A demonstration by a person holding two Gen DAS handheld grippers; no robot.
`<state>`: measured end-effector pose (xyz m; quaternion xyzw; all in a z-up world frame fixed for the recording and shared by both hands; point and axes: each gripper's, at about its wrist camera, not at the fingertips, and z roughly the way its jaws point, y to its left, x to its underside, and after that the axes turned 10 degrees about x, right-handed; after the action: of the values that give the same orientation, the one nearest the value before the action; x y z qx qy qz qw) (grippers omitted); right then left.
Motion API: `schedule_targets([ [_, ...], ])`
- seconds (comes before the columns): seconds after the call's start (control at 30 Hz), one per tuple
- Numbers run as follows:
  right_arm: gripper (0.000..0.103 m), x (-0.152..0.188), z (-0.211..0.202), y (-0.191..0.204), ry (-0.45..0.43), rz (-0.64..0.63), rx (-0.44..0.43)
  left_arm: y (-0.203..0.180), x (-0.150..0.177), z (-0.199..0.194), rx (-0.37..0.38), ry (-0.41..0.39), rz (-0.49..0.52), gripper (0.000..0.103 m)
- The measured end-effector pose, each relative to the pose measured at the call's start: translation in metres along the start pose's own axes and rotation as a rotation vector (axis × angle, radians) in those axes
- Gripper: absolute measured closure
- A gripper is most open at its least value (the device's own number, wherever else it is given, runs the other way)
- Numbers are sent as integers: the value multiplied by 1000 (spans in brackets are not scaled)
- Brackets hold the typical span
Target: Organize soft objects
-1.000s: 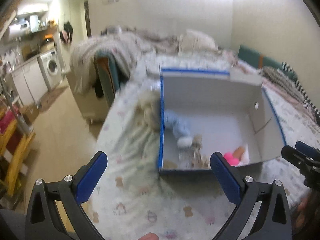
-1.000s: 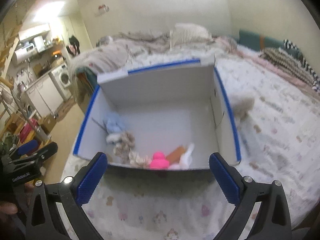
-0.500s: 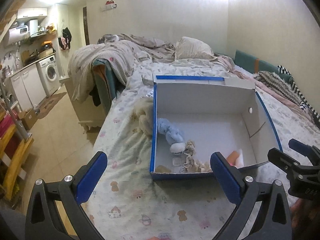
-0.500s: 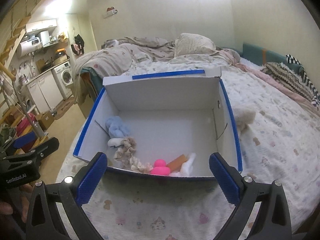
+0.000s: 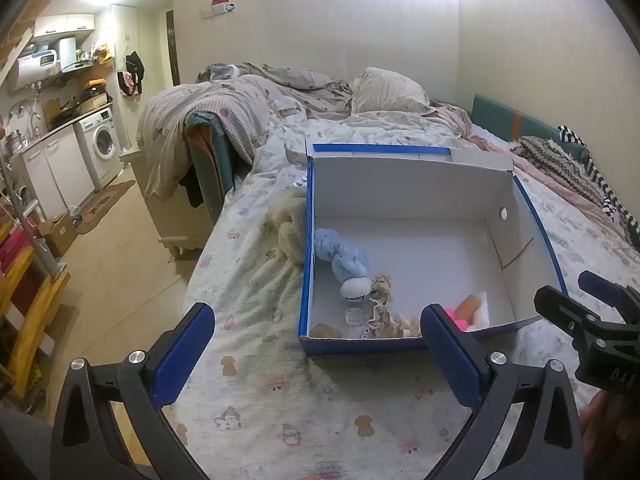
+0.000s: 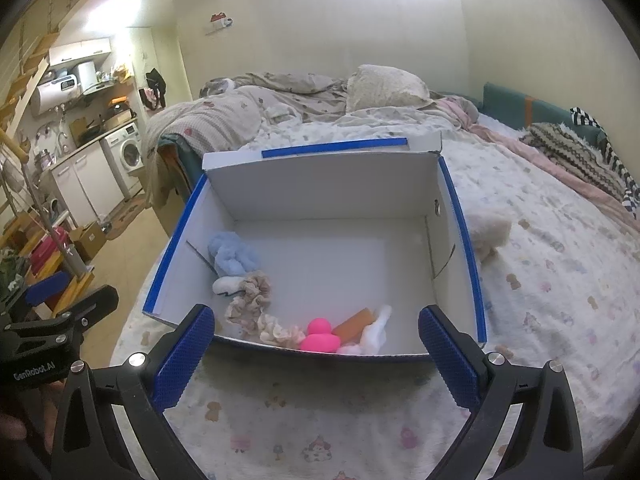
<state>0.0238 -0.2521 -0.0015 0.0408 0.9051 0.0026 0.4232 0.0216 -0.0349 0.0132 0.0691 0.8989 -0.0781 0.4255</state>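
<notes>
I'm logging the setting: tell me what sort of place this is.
Most likely a small studio flat: a bed with rumpled bedding and a pillow, and a kitchen corner with a washing machine in the same room.

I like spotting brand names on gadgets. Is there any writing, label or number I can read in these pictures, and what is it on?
"GenRobot.AI": white letters on the black body of the left tongs, seen from the right wrist camera.
White marks on the body of the right tongs, at the edge of the left wrist view: cut off, unreadable.
Bed sheet: cartoon prints only, no words.
Appliances in the kitchen corner: too small to read.
</notes>
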Motion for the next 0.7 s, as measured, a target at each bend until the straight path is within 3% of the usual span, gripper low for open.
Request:
schedule_targets([
  [0.7,0,-1,2,-3,-1,13,-5,4,3,0,0,2,-5,0],
])
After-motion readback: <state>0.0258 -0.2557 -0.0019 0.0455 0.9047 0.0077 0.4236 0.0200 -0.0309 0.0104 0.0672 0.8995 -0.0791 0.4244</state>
